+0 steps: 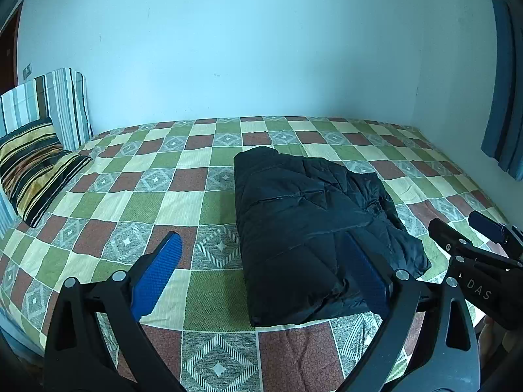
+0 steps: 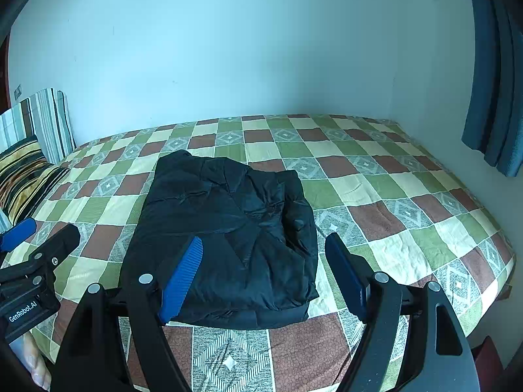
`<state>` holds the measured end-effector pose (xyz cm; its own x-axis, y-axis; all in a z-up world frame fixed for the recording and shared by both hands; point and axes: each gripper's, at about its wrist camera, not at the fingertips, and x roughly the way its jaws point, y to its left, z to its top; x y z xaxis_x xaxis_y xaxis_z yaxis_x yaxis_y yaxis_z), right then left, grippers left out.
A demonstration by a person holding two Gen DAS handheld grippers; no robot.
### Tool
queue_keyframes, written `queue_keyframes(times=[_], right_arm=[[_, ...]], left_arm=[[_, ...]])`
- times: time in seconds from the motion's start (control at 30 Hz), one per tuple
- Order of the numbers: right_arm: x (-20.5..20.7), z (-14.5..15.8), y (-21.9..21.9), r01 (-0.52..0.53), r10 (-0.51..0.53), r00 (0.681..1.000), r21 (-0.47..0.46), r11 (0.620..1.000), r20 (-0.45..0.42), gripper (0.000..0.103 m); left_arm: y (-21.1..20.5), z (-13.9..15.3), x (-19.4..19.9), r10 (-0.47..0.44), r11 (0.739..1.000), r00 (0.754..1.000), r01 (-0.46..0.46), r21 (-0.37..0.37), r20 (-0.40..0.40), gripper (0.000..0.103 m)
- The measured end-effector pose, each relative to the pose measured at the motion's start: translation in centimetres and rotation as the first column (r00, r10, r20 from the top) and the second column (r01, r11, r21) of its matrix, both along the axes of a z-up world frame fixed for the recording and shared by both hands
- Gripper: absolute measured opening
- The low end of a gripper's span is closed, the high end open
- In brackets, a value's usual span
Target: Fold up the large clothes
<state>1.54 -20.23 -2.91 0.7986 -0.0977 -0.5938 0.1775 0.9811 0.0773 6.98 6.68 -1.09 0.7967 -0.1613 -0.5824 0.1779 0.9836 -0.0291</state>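
**Folded black jacket on the checked bed, both grippers empty**

On the bed's patchwork cover of green, cream and rust-red squares [image 1: 183, 176] lies a black quilted puffer jacket [image 1: 304, 228], folded into a thick rectangular bundle near the front edge. Its surface is creased, with a loose fold rumpled along its right side.

Above the near edge of the bed, the left gripper [image 1: 261, 268] hangs with its blue-padded fingers [image 1: 157, 277] spread wide and nothing between them; the right one appears in front of the jacket's lower right part, the left one over bare cover. Just beside it, the right gripper [image 2: 264, 274] is likewise spread wide and empty, its left blue pad [image 2: 183, 281] in front of the jacket's near left portion and its other pad over the cover beside the bundle. Whether any pad touches the fabric cannot be told.

At the far left, a striped black-and-gold pillow [image 1: 32, 173] leans against a striped cushion [image 1: 59, 104]. Blue curtains [image 2: 493, 98] hang on the right, against a pale wall [image 1: 228, 49].
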Motion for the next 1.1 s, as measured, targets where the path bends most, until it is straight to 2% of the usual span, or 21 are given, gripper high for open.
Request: queue_keyframes(times=[0.1,0.17,0.5,0.53,1.1], right_arm=[[-0.11,0.15,0.09,0.000,0.000,1.000,-0.003,1.000,0.003,0.077],[-0.22,0.33,0.16,0.001,-0.001,1.000,-0.009,1.000,0.009,0.081],[-0.26,0.58,0.53,0.005,-0.004,1.000,-0.019,1.000,0.017,0.082],[-0.34,0.59,0.52,0.006,-0.006,1.000,-0.021,1.000,0.018,0.082],[-0.38,-0.04,0.77,0.006,-0.005,1.000,-0.040,0.999,0.004,0.084]], left_arm=[[-0.03,0.05,-0.08,-0.002,1.000,1.000,0.002,0.003,0.004,0.097],[0.00,0.10,-0.19,-0.004,1.000,1.000,0.004,0.002,0.007,0.097],[0.09,0.56,-0.67,-0.006,1.000,1.000,0.005,0.013,0.024,0.098],[0.05,0.55,-0.65,-0.004,1.000,1.000,0.004,0.014,0.022,0.101],[0.48,0.64,-0.53,0.005,1.000,1.000,-0.006,0.024,0.027,0.101]])
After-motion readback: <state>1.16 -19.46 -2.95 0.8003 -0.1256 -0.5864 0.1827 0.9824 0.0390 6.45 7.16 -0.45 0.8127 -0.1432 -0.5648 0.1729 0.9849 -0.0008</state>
